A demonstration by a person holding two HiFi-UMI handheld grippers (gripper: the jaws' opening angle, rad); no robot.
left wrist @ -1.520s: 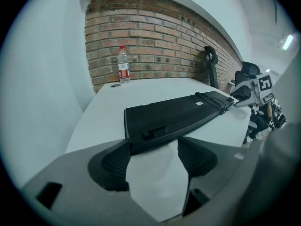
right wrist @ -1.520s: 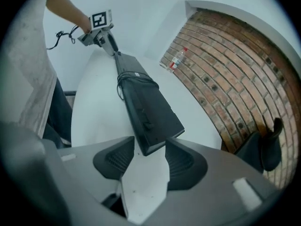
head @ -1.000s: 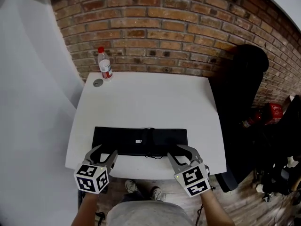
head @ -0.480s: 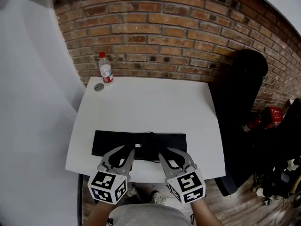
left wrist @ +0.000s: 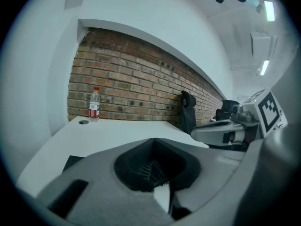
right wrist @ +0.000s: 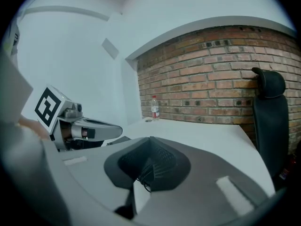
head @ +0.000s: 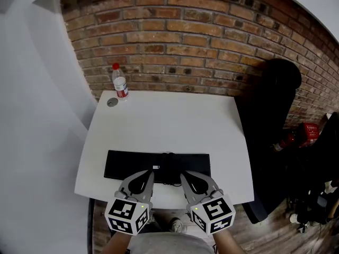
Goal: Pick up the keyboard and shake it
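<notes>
A black keyboard [head: 132, 164] lies flat on the white table [head: 169, 120], near the front edge, with a bundle of black cable [head: 169, 162] across its middle. My left gripper [head: 150, 173] and right gripper [head: 184, 176] hover side by side over the keyboard's front edge, near its middle. Both pairs of jaws have just closed and are shut with nothing between them. In the left gripper view the shut jaws [left wrist: 155, 141] fill the foreground, the keyboard's left corner [left wrist: 73, 161] shows beside them and the right gripper [left wrist: 221, 132] is alongside. The right gripper view shows its shut jaws [right wrist: 150, 139].
A water bottle [head: 119, 81] with a red cap and a small grey disc [head: 112, 102] stand at the table's far left corner, against the brick wall [head: 185, 41]. A black chair [head: 273, 115] stands at the table's right side, with a red object [head: 309, 132] beyond it.
Both grippers have moved inward from the keyboard's ends towards its middle and risen a little. Their jaws went from open to shut. The keyboard stays where it was.
</notes>
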